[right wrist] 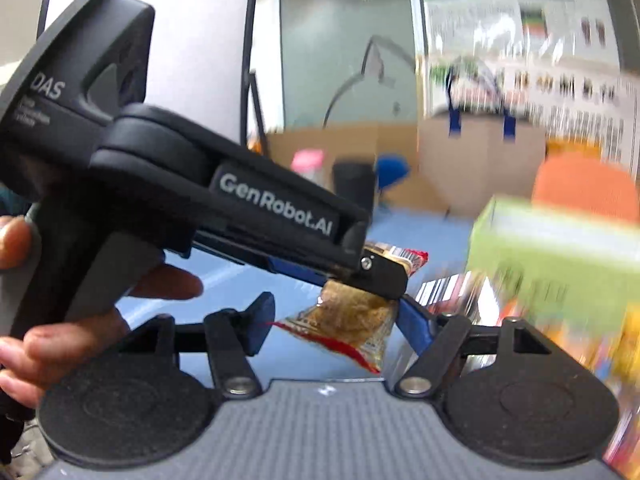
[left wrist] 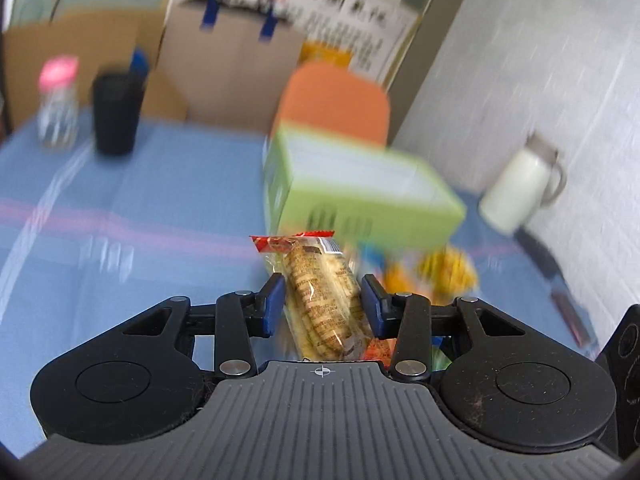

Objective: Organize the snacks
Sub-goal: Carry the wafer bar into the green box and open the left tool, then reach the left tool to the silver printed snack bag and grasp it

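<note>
Up off the desk, the snack packet sits between the blue pads of the left tool, which is pinching it across its width; the packet's long axis runs along the tool's own pointing line, with its red crimped end farthest from the camera and its near end hidden behind the tool body. From the right wrist view the same snack packet hangs slanted under the left tool, one red crimped end low and toward the camera, the other poking out past the fingertip toward the green box. A person's hand grips the left tool's handle. The right tool stands spread, its pads apart on either side of the packet's lower end; the left pad is clear of the wrapper, and whether the right pad touches it cannot be told. On the blue cloth of the desk, the green box lies toward the far right, with blurred colourful snack packets just in front of it. A white jug stands at the right edge by the wall, and a dark cup and a pink-capped bottle stand near the far left corner
</note>
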`<state>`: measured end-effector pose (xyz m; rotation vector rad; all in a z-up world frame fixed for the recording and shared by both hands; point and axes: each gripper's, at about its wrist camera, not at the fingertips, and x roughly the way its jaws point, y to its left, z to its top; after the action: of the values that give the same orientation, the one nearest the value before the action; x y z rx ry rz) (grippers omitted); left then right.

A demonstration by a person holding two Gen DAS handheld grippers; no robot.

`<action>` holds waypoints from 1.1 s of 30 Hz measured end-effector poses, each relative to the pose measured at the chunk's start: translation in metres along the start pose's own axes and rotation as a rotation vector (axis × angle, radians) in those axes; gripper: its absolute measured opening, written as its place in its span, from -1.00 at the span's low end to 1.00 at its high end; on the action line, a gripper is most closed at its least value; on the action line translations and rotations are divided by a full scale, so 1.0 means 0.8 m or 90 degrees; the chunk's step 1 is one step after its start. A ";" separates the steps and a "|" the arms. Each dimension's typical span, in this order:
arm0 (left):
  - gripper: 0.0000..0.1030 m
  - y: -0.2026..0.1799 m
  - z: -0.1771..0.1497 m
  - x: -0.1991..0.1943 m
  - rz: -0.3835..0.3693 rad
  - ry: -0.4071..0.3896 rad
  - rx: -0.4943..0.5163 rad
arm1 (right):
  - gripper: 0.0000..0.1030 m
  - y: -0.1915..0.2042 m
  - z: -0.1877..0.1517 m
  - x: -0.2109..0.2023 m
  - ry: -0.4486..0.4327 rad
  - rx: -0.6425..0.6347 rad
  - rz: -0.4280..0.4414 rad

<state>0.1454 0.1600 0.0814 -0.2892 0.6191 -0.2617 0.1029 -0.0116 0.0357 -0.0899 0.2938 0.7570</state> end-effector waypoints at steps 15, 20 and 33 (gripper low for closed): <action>-0.58 -0.005 0.166 0.256 -0.022 0.087 -0.014 | 0.46 -0.213 0.055 0.159 0.099 0.052 -0.051; -0.31 0.008 0.178 0.285 -0.011 0.072 -0.006 | 0.48 -0.236 0.049 0.178 0.112 0.082 -0.067; 0.26 0.034 0.080 0.136 -0.045 0.024 0.006 | 0.82 -0.179 -0.006 0.043 0.053 0.133 -0.005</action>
<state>0.2731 0.1615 0.0643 -0.2975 0.6457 -0.3380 0.2242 -0.0935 0.0175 0.0759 0.4494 0.7124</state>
